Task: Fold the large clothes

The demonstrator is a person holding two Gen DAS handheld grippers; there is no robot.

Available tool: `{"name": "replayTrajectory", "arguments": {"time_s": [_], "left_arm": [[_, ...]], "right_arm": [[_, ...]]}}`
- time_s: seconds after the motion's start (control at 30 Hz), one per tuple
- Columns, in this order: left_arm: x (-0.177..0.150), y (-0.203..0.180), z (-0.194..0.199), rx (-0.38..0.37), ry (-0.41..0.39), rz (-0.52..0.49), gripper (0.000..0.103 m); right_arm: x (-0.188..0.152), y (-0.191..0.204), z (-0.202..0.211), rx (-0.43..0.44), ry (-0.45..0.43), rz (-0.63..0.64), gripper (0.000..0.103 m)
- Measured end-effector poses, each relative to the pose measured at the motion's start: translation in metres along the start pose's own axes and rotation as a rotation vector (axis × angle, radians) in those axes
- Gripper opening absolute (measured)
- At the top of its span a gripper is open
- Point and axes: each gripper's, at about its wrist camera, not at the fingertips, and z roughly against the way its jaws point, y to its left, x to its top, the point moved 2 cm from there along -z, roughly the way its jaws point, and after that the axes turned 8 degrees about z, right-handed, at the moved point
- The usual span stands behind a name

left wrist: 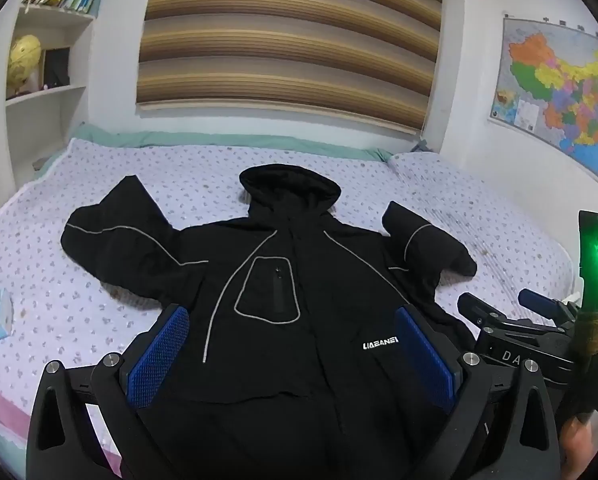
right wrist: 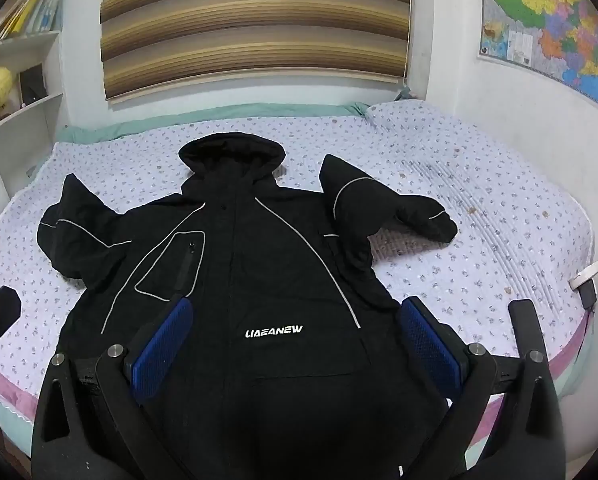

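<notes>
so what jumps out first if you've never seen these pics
A black hooded jacket lies spread front-up in the middle of the bed, hood toward the far wall and both sleeves bent out to the sides. Behind it hangs a brown striped blind, with a colourful wall map to the right. Near the camera, the left claw and right claw stand open over the jacket's lower half.

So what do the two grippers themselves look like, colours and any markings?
Both match: black frames with triangular cut-outs and silver round bolts, and two fingers faced with blue textured pads. That goes for the left gripper and the right gripper. In the left view the right gripper's body shows white letters "DA" and a green light.
</notes>
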Motion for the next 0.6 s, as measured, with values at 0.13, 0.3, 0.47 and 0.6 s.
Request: {"name": "replayTrajectory", "arguments": {"time_s": [0.13,0.3,0.47,0.6], "left_arm": [[-0.001,-0.003,-0.003,-0.001,0.011,0.001,0.102],[-0.005,-0.011,-0.005,-0.031,0.03,-0.012,0.102],[-0.003,-0.011,-0.005,-0.025,0.027,-0.041,0.102],[-0.002,-0.01,-0.01,-0.009,0.065,-0.05,0.102]], "right_arm": [[0.002,0.001,-0.003,0.007,0.008,0.001,0.103],[-0.001,0.001,-0.003,0.007,0.001,0.006,0.103],[0.001,0.003,-0.006,0.02,0.014,0.003,0.103],[0.001,0.002,-0.006,0.022,0.009,0.002,0.103]]}}
